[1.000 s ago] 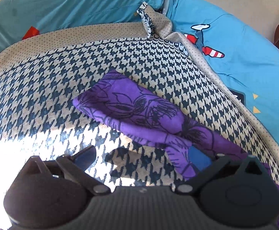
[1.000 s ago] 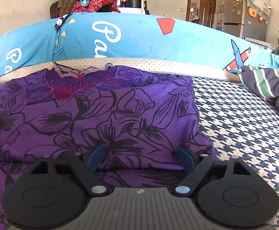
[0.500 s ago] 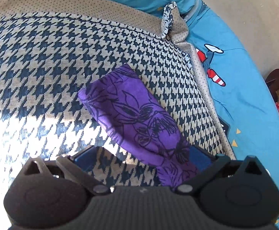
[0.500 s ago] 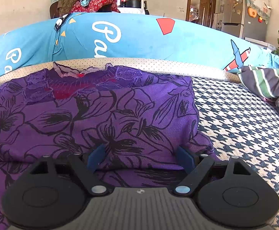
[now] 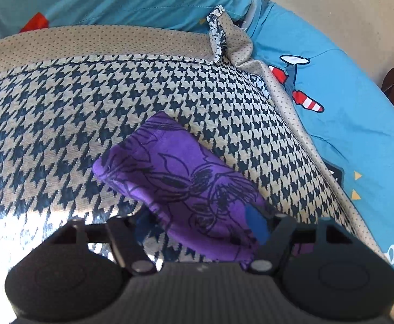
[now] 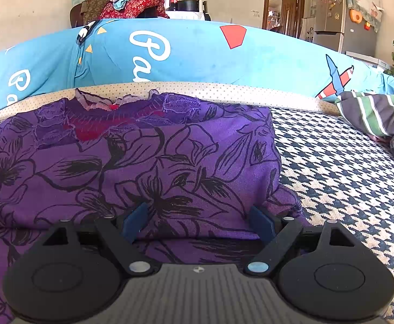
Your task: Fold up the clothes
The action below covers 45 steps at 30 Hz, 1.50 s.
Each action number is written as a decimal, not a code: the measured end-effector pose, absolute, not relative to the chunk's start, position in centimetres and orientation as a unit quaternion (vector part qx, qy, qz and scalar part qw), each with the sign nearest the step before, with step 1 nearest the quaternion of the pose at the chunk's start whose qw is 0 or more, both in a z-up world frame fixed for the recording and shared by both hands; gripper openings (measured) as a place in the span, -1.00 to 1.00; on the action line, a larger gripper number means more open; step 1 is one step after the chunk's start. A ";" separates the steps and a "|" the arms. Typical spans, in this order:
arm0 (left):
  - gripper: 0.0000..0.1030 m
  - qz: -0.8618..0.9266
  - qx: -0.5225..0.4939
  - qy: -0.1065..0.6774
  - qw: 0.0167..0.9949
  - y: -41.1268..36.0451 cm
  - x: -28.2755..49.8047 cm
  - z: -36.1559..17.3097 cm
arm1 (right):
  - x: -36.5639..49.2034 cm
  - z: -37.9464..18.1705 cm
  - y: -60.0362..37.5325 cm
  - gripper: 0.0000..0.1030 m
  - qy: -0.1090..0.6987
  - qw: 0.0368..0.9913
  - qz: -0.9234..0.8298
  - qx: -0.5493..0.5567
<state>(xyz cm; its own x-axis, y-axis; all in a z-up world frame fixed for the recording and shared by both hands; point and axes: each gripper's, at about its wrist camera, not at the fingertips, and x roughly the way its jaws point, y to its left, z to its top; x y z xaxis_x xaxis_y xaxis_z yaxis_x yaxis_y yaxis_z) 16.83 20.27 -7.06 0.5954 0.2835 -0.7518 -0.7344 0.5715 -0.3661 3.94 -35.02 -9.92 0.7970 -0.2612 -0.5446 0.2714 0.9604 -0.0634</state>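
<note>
Surface: houndstooth cover (image 5: 62, 124), navy and cream, spread on a bed, with a dotted beige border (image 5: 94, 40) along its far edge.
Garment: purple top (image 6: 148, 162) with black flower outlines, lying on the cover; frilled neckline with a red patch at its far end, close to the border.
Sleeve: purple sleeve (image 5: 175, 178) stretched flat across the cover, cuff end pointing away, near end running in between the left tongs.
Left tongs (image 5: 197, 226): pointing steeply down at the sleeve; jaws closing, sleeve cloth between them. Right blue pad (image 5: 256, 226) lies against the cloth; left pad mostly hidden behind the fabric, so firm pinch not confirmed.
Right tongs (image 6: 198, 222): jaws wide apart, low over the near part of the top; blue pads (image 6: 134, 221) on either side of a broad fold of purple cloth, touching it at the sides, no squeeze visible.
Bedding: blue quilt (image 6: 197, 54) with white lettering, a red shape and aeroplane prints, bunched behind the cover.
Other cloth: striped garment (image 6: 378, 113), green, white and dark, on the cover's right edge, well apart from the top.
Light: bright sun patch (image 5: 16, 237) on the cover beside the left tongs.
Background: chair piled with clothes (image 6: 126, 5), doorway, fridge (image 6: 332, 16), plant.
</note>
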 end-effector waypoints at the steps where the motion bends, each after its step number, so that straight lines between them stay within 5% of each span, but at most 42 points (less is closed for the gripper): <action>1: -0.13 0.312 -0.341 0.328 0.824 20.2 16.9 -7.0 | 3.9 -9.9 -35.0 0.60 0.287 0.947 -0.141 0.008; 3: -0.53 0.319 -0.333 0.331 0.823 20.1 17.0 -7.0 | 3.9 -9.9 -35.1 0.60 0.288 0.947 -0.141 0.008; 6: -0.84 0.318 -0.320 0.334 0.827 19.6 17.0 -7.0 | 3.9 -9.9 -35.1 0.60 0.288 0.947 -0.142 0.008; 14: -0.88 0.235 -0.245 0.297 0.892 14.5 17.6 -3.2 | 3.9 -10.0 -35.1 0.60 0.288 0.947 -0.142 0.008; 22: -0.88 0.032 -0.143 0.284 0.948 0.9 17.9 0.0 | 4.0 -10.1 -35.1 0.62 0.291 0.946 -0.143 0.009; 26: -0.79 -0.087 -0.068 0.311 0.944 -8.3 16.1 -0.2 | 4.0 -10.1 -35.2 0.63 0.291 0.946 -0.142 0.011; 27: -0.58 -0.115 -0.046 0.317 0.940 -10.4 15.3 -0.4 | 4.0 -10.1 -35.2 0.64 0.291 0.946 -0.141 0.012; 34: 0.02 -0.247 0.045 0.321 0.913 -19.4 8.7 -0.5 | 4.0 -10.1 -35.4 0.66 0.290 0.947 -0.139 0.016; 39: 0.46 -0.208 0.045 0.324 0.922 -16.6 8.8 1.5 | 4.0 -10.1 -35.4 0.67 0.290 0.947 -0.139 0.016; 45: 0.46 -0.123 0.062 0.330 0.934 -11.1 10.6 1.7 | 4.1 -9.7 -34.9 0.66 0.295 0.944 -0.145 0.004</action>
<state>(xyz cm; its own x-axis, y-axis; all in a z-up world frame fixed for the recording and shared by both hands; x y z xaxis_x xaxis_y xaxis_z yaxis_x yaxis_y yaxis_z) 10.65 -11.05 1.67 0.7514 -0.1894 -0.6320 0.2713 0.9619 0.0344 4.10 -34.86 -9.72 0.7840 -0.2717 -0.5582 0.2769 0.9578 -0.0773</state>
